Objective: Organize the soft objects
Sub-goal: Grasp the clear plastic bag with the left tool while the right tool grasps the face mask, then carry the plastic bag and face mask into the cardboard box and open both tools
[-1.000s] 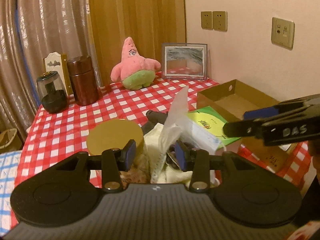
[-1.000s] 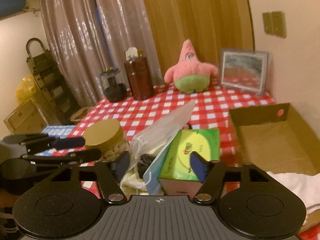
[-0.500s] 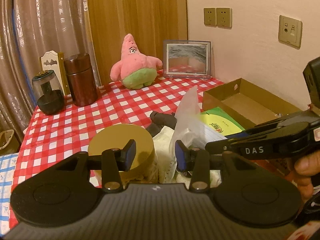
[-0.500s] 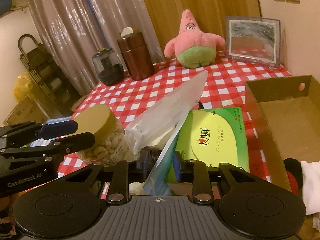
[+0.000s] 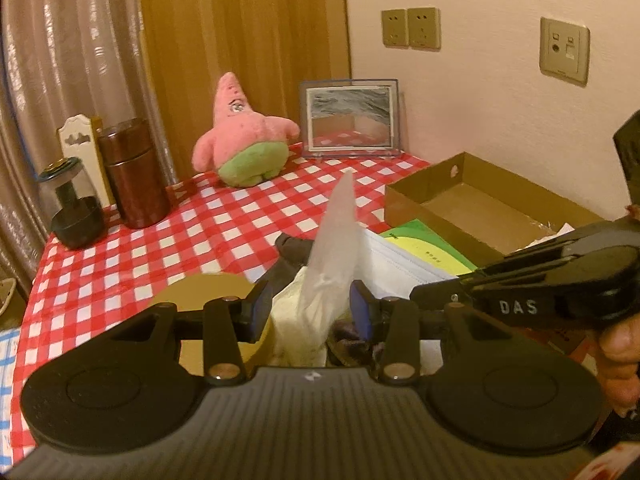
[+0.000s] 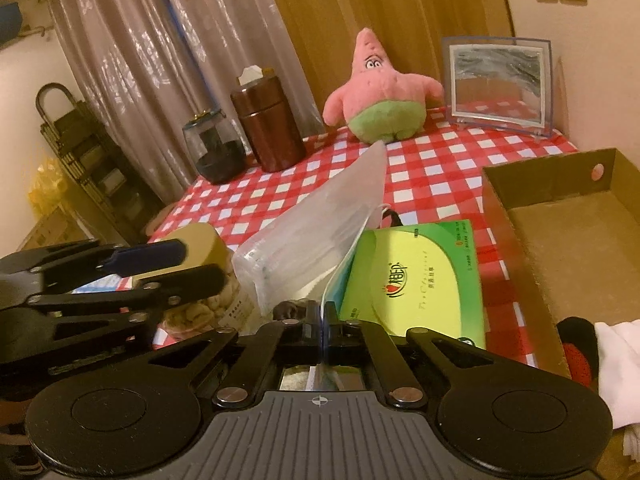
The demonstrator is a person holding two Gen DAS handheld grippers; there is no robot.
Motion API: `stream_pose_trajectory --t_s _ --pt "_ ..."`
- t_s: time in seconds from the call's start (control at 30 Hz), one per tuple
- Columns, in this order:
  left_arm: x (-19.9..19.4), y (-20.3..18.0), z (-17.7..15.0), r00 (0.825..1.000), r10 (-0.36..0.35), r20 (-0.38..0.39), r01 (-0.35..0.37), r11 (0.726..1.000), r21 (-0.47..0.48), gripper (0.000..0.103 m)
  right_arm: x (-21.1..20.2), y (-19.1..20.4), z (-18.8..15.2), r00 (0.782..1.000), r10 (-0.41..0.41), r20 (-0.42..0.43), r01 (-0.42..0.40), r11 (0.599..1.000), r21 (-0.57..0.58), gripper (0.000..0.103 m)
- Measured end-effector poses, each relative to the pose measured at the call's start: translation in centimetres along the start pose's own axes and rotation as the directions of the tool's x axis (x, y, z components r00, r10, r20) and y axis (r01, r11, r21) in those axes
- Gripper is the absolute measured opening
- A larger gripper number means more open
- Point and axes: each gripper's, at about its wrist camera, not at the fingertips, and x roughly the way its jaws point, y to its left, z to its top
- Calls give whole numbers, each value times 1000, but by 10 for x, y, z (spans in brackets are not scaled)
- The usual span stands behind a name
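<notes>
A clear plastic bag of face masks (image 6: 316, 232) stands tilted on the red checked table, beside a green tissue pack (image 6: 416, 276). My right gripper (image 6: 322, 322) is shut on the bag's lower edge. The bag also shows in the left wrist view (image 5: 336, 248), rising between the fingers of my left gripper (image 5: 308, 310), which is open and does not touch it. My right gripper (image 5: 532, 284) comes in from the right there. Pale cloth (image 5: 292, 316) lies under the bag.
A brown cardboard box (image 6: 560, 240) stands at the right, with white cloth (image 6: 616, 360) and a red-black item at its near end. A gold-lidded jar of nuts (image 6: 208, 280) is left of the bag. A pink star plush (image 6: 380, 92), picture frame (image 6: 500, 84), brown canister (image 6: 268, 128) and dark glass jar (image 6: 214, 152) stand at the back.
My right gripper has closed from open onto the mask bag's lower edge. My left gripper stayed open and shifted slightly, so the bag now stands between its fingers.
</notes>
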Motion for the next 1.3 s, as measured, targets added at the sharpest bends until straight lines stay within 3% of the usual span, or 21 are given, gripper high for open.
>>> stream_pose_trajectory --t_s 0.17,0.37,0.57,0.77,1.1,1.3 --pt "26 -11 9 999 2 -45 0 999 46 39 -7 -7 0 1000 1 20 -1 1000 24 1" --pt "59 -17 8 990 92 -105 -79 989 123 37 -11 -14 -1 1000 1 25 -2 999 45 1" --pt "67 -16 6 988 117 -98 -104 985 136 12 -14 -21 -1 999 3 37 -5 998 66 1" --pt "48 -12 14 994 91 -59 -88 994 60 5 -20 -20 3 997 -5 75 1 999 51 1" --pt "-10 3 37 998 61 22 -59 995 -78 5 -53 -5 14 982 -30 186 27 999 18 1" --pt "-36 -3 37 999 33 37 -28 991 -133 5 -78 0 15 978 -41 205 39 999 9 1"
